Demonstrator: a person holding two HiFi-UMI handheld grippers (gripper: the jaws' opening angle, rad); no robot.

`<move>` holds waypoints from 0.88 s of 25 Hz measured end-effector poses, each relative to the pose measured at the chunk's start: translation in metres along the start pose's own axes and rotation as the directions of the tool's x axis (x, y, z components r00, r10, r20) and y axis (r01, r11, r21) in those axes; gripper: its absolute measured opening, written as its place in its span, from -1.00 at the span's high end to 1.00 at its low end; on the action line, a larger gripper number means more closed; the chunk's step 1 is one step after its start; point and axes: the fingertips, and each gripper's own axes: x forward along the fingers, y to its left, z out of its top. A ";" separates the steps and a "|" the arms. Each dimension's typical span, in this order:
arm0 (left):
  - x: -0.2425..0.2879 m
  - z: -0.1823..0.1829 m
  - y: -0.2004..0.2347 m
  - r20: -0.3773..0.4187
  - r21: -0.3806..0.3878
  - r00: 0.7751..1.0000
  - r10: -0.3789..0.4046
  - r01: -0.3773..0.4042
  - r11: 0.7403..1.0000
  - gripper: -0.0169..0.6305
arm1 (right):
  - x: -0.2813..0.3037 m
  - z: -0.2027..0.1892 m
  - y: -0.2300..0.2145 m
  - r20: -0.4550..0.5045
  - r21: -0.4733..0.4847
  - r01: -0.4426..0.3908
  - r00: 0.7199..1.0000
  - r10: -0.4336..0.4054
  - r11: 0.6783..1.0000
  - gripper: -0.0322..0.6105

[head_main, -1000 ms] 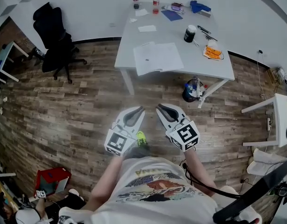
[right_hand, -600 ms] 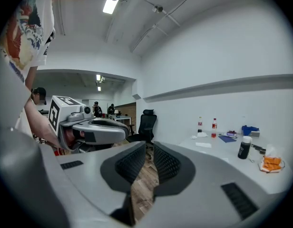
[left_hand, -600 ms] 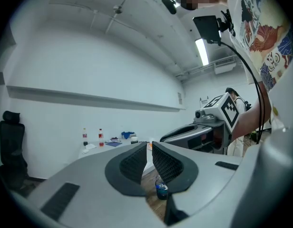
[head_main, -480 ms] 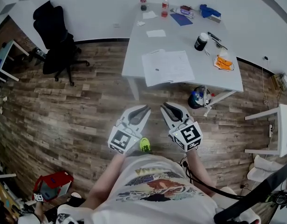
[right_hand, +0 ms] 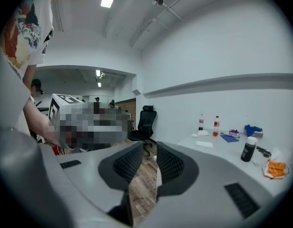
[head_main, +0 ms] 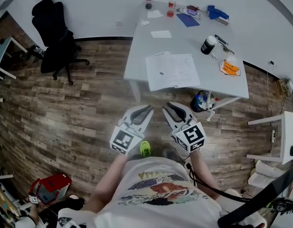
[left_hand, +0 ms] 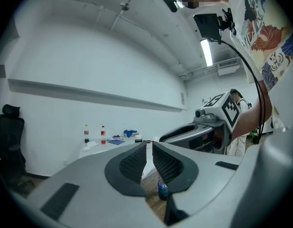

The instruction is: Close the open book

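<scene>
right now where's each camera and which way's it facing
Head view: on the head, down at table, open book; shows shirt, left hand-held gripper, right hand-held gripper.
Left gripper view: behind its jaws, facing the table; shows right hand-held gripper, shirt.
Right gripper view: behind its jaws, facing table, chair; shows shirt.
Shared: table.

Matt white table (head_main: 184, 37); paper book (head_main: 172, 71); wood-plank floor (head_main: 80, 113).

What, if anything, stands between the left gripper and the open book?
Nothing visible does. Only bare wooden floor separates the left gripper from the open book, which lies uncovered at the white table's near edge.
</scene>
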 end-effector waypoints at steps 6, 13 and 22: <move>0.026 -0.005 0.005 -0.022 -0.015 1.000 0.018 -0.019 1.000 0.90 | 0.008 -0.008 -0.020 -0.042 -0.017 -0.050 0.998 0.049 0.999 0.56; 0.064 -0.011 0.007 -0.073 -0.030 0.994 0.081 -0.083 0.996 0.89 | 0.019 -0.009 -0.050 -0.084 -0.051 -0.176 0.982 0.171 0.983 0.46; 0.113 -0.037 0.021 -0.137 -0.016 0.976 0.166 -0.170 0.985 0.79 | 0.034 -0.034 -0.084 -0.128 -0.072 -0.295 0.950 0.284 0.953 0.45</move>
